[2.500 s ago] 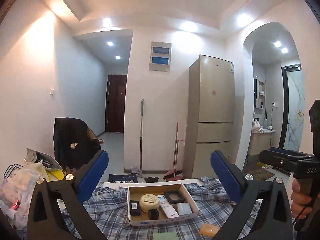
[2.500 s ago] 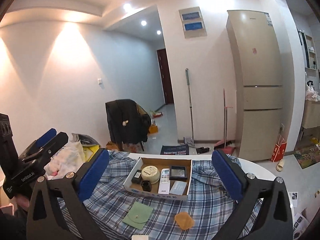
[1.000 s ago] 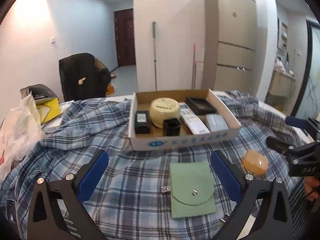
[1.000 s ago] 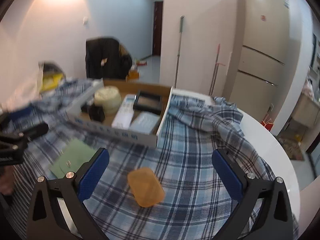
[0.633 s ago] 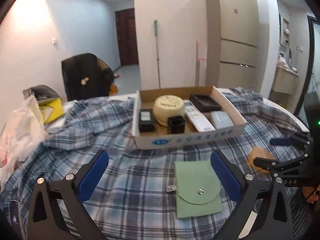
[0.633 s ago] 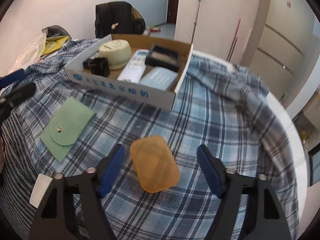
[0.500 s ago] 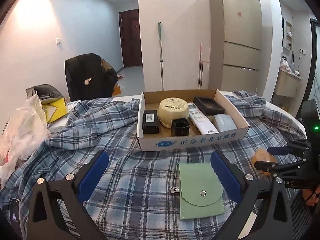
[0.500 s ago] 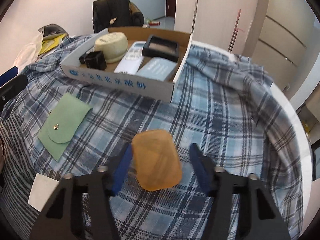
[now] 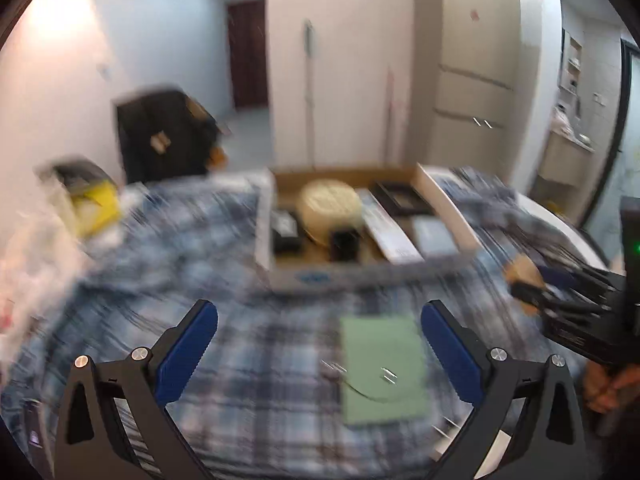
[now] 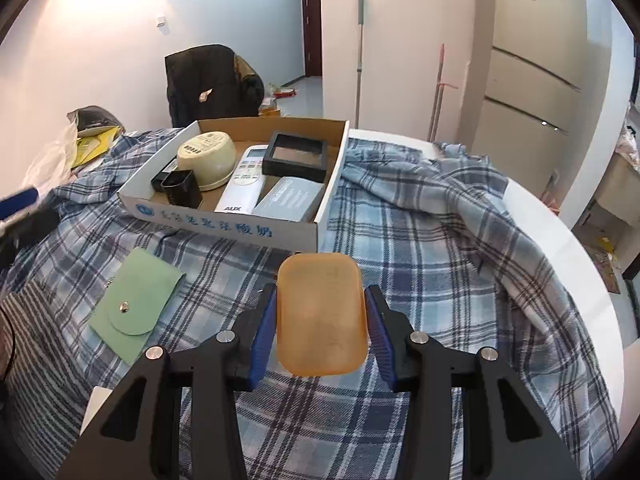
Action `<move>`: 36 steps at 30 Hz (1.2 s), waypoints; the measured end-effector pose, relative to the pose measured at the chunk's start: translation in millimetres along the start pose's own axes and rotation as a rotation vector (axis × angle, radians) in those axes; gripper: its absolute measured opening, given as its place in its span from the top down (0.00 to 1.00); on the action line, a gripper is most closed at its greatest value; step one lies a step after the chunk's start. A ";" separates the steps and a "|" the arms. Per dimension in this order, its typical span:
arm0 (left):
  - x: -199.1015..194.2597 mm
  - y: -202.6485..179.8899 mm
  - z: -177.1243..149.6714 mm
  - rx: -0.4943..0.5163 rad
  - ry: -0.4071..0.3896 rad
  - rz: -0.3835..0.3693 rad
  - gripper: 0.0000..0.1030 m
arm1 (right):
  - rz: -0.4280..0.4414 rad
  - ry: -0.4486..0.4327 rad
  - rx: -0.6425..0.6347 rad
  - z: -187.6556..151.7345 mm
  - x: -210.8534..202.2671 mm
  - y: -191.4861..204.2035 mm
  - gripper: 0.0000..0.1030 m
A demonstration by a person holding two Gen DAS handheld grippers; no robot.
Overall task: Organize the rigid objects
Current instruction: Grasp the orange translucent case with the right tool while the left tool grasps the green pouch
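- In the right wrist view, the green pouch (image 10: 134,304) lies flat on the plaid cloth (image 10: 432,248) at about 9 o'clock from the right gripper (image 10: 320,320), well apart from it.
- The cardboard box (image 10: 224,216) sits at 11 o'clock from that gripper, holding a round cream tin (image 10: 206,158), a black cube (image 10: 182,188), a white remote (image 10: 246,180), a black frame tray (image 10: 296,156) and a grey flat pack (image 10: 290,198).
- The right gripper is clamped on the orange soap-like block (image 10: 322,314); both blue pads press its long sides, and the block stands just short of the box's near wall.
- In the blurred left wrist view, the left gripper (image 9: 320,352) has its jaws wide apart with nothing between the pads; the pouch (image 9: 382,368) lies just inside its right finger.
- At 3 o'clock in that view the right gripper (image 9: 532,284) shows with the orange block (image 9: 520,270) in its tips, a hand (image 9: 608,384) below it.
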State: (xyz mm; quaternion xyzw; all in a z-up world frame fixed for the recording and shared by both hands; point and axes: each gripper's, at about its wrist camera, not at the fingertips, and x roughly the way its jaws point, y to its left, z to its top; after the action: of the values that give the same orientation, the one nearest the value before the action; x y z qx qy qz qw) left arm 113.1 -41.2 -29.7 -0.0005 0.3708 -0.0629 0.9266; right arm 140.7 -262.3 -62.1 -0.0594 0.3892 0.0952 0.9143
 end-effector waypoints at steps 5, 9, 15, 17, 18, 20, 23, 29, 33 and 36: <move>36.5 -8.2 7.3 -0.024 0.211 -0.049 0.08 | -0.041 -0.005 0.000 0.1 -0.1 -1.5 0.59; 54.9 -18.1 7.7 -0.026 0.315 -0.078 0.15 | -0.043 -0.005 0.021 -0.3 -0.5 -6.8 0.59; 77.7 -43.4 4.3 0.033 0.408 -0.096 0.16 | -0.053 -0.013 0.009 -0.5 -2.1 -4.6 0.59; 87.7 -48.1 3.2 0.031 0.444 -0.094 0.16 | -0.057 -0.016 0.010 -0.6 -2.7 -5.4 0.59; 91.8 -49.5 2.7 0.025 0.458 -0.092 0.16 | -0.057 -0.014 0.013 -0.7 -2.4 -6.1 0.59; 96.7 -50.1 1.5 0.023 0.473 -0.094 0.16 | -0.056 -0.009 0.017 -0.8 -1.4 -6.7 0.59; 99.7 -49.7 -0.7 0.037 0.474 -0.072 0.16 | -0.056 -0.006 0.020 -0.6 -0.8 -7.6 0.59; 105.0 -46.5 -4.2 0.064 0.474 -0.044 0.28 | -0.054 0.002 0.024 -0.9 1.2 -8.4 0.59; 97.4 -38.7 -2.7 0.046 0.469 -0.072 0.30 | -0.052 0.007 0.031 -1.2 2.3 -9.0 0.59; 80.0 -33.8 1.9 0.056 0.428 -0.068 0.30 | -0.045 0.014 0.042 -1.2 3.8 -11.2 0.59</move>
State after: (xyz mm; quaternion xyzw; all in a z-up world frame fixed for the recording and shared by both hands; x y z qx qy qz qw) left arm 167.9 -84.2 -81.7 0.0263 0.5569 -0.1032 0.8237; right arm 144.9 -273.0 -65.3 -0.0495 0.3961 0.0657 0.9145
